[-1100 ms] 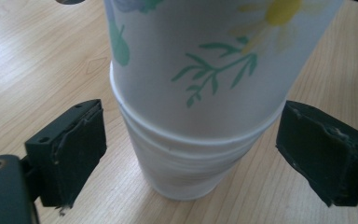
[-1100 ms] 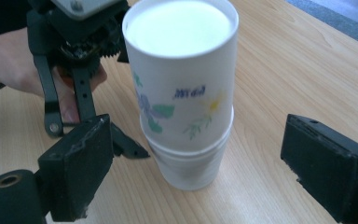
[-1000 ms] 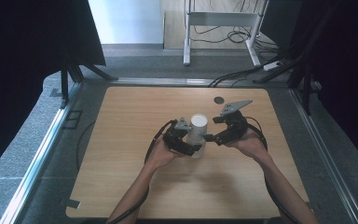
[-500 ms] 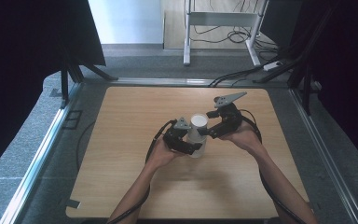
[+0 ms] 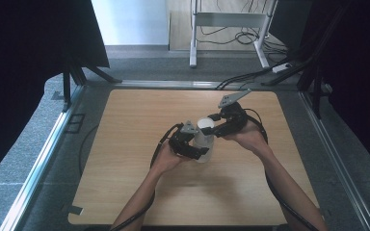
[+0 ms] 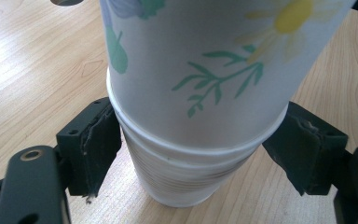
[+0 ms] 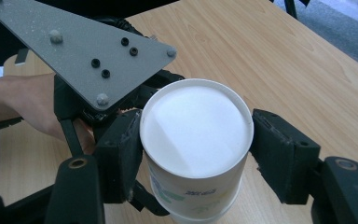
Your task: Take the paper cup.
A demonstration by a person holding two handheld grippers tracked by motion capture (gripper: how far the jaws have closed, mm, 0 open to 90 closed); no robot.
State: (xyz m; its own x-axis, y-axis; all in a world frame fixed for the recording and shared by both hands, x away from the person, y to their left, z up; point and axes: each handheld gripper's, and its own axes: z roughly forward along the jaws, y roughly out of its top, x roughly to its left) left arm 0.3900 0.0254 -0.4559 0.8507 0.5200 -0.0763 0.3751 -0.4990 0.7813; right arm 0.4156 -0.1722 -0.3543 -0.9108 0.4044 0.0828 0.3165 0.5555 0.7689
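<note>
Both hand-held grippers meet at one stack of paper cups, a little right of the middle of the pale wooden table (image 5: 125, 192). That table is the biggest thing here, its grain running lengthwise, with grey carpet and a metal rail around it.

Next in size are the person's forearms, coming in from the near edge and bending toward each other. The left gripper (image 5: 192, 144) sits low, its black jaws set either side of the stack where the upper cup's bottom edge meets the rim of the lower one. In the left gripper view the pads stand just beside the lower cup's rim; the left pad seems to touch, the right pad I cannot be sure of. Its jaws have just been closing, with the stack between them.

The right gripper (image 5: 215, 126) comes in higher from the far right. Its jaws have just been closing too, and in the right gripper view they now pinch the flowered cup (image 7: 196, 135) near its top, the left pad hard against the wall and the right pad at the rim.

The flowered cup stands mouth down, its flat white base uppermost, nested over the plain ribbed cup (image 6: 182, 179), which rests on the wood.
</note>
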